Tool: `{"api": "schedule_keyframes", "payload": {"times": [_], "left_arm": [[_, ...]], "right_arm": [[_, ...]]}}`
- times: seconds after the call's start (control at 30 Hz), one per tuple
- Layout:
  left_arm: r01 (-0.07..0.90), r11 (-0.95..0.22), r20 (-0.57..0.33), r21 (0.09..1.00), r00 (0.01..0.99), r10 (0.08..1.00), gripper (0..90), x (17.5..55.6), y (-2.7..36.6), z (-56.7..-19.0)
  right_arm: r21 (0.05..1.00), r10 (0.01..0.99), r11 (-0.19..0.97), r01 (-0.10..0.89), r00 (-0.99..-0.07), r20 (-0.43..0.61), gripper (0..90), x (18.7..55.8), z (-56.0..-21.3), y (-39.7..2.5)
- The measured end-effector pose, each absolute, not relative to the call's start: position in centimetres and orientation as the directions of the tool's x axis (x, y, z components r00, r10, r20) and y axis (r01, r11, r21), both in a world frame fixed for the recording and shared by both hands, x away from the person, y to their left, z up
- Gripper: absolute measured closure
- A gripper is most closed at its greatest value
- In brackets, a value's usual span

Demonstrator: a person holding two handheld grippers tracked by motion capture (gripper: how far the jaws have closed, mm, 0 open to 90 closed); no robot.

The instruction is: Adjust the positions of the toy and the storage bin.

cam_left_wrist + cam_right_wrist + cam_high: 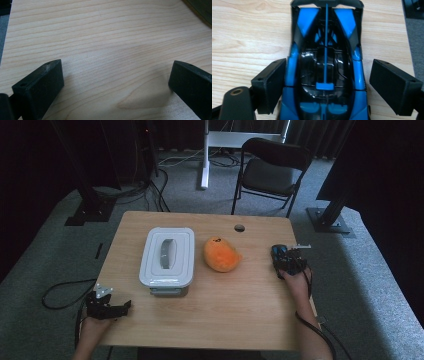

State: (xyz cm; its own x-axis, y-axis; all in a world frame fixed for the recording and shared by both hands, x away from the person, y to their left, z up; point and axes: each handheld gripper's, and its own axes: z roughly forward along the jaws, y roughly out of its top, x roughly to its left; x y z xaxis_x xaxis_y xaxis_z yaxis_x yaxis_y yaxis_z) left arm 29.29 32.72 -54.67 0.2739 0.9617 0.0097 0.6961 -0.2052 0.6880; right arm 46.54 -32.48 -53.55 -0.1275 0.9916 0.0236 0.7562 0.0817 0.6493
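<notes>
So the blue and black toy car (325,67) sits near the right edge of the table (210,320), and the right gripper (287,262) is straddling it lengthwise. In the right gripper view its jaws are spread, one on each flank of the car: the left one looks like it's touching the side, the right one has a small gap. Not pinching yet, I'd say, just lined up around the middle for a balanced grab. Further left there's an orange plush toy (221,254) lying just beside a white box with its lid on (167,256). The left gripper (107,307) waits by the near left corner, jaws wide apart over bare wood, probably parked out of the way.
</notes>
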Motion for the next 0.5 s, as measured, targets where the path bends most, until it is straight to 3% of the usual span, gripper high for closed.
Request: {"api": "schedule_keyframes", "payload": {"times": [0.5], "left_arm": [[0.696, -0.205, 0.01, 0.688, 0.274, 0.962, 0.3, 29.29, 32.72, -54.67]], "right_arm": [[0.644, 0.989, 0.115, 0.756, -0.146, -0.005, 25.3, 46.77, -53.62, -31.84]]}}
